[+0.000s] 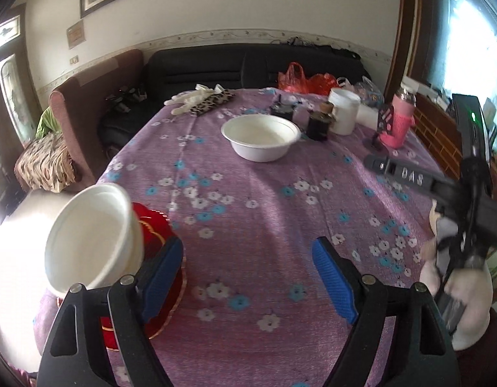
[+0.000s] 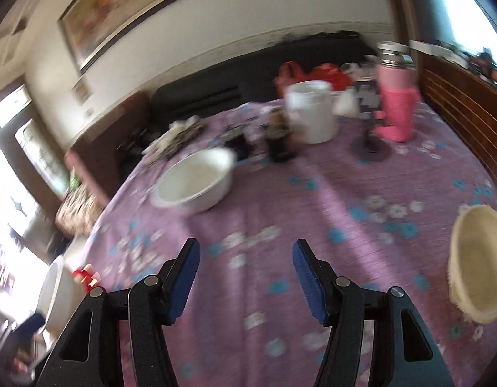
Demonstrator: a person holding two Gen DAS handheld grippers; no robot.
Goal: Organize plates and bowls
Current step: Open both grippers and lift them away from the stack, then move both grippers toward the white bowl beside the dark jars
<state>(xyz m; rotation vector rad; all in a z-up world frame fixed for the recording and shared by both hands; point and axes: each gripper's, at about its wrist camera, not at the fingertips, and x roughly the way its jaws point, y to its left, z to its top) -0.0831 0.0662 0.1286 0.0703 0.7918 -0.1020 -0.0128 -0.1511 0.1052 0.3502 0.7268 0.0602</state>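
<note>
Toward the table's far edge sits the lone white bowl, straight ahead of both empty, spread grippers, left and right (left looks nearer, I'd guess).

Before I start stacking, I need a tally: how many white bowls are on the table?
3: one mid-table, one at the left edge on the red plate, one cream-tinted near the right edge. More may sit out of view.
</note>
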